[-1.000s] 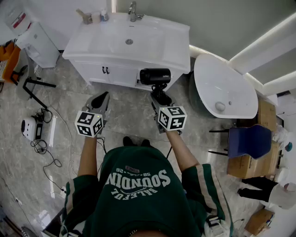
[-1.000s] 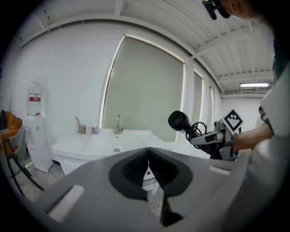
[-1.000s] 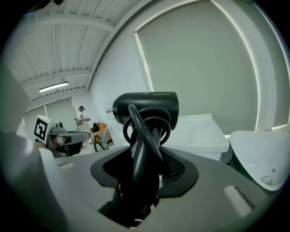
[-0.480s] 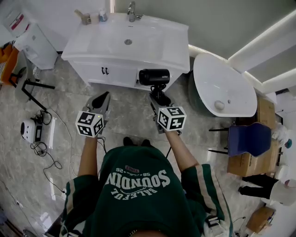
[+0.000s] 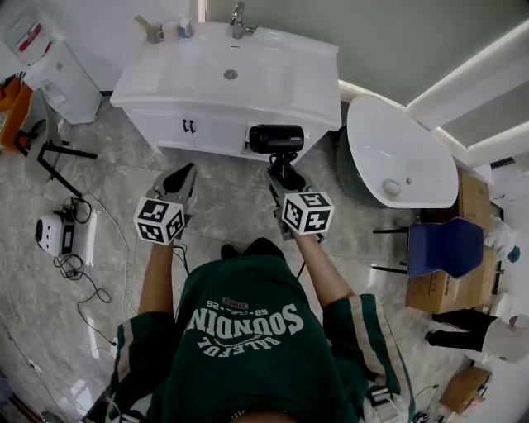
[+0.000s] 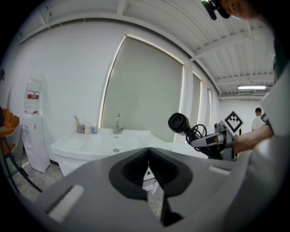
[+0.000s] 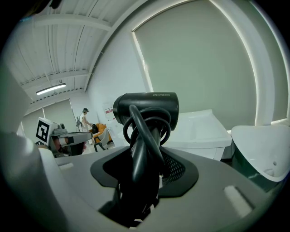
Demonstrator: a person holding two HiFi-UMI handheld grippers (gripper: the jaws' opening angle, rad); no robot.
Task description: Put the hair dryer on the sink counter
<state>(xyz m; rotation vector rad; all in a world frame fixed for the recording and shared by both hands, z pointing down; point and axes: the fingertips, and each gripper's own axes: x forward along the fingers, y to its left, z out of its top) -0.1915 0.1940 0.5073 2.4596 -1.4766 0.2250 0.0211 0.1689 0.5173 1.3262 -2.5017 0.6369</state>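
1. The right hand-held gripper [image 5: 285, 178] [image 7: 144, 181] has its jaws clamped on the handle of the one hair dryer [image 5: 277, 138] [image 7: 145, 106]. The dryer's black barrel lies crosswise above the jaw tips.
2. The right gripper view alone shows the dryer's cord [image 7: 147, 131] looped round the handle, inside the grip.
3. The left hand-held gripper [image 5: 180, 178] [image 6: 152, 176] is level with the right one and well apart from it. Its jaws are closed together with nothing between them.
4. From the left gripper view the hair dryer [image 6: 177, 122] shows off to the right, held up in the air.
5. Just ahead of the right hand-held gripper is the white bench [image 5: 310, 87] with its sink basin. The dryer hangs in front of the bench's right front corner and does not rest on it.
6. On the bench, beyond both hand-held grippers, there is one faucet [image 5: 238, 18] [image 6: 117, 123] at the back. Three small items [image 5: 168, 31] [image 6: 85, 128] stand in the far left corner.
7. Under the bench the cabinet front carries two dark handles [image 5: 189, 125].
8. The floor [image 5: 107, 182] below the hand-held grippers is grey marbled tile.
9. Left of the left hand-held gripper a small white device with cables [image 5: 51, 231] lies on the tile.
10. Further left and ahead stands a water dispenser [image 5: 62, 74] [image 6: 32, 131]; only the left gripper view shows it upright, with its bottle.
11. Right of the right hand-held gripper is one white oval tub [image 5: 401, 157], with one blue chair [image 5: 446, 248] beyond it; the chair shows only in the head view.
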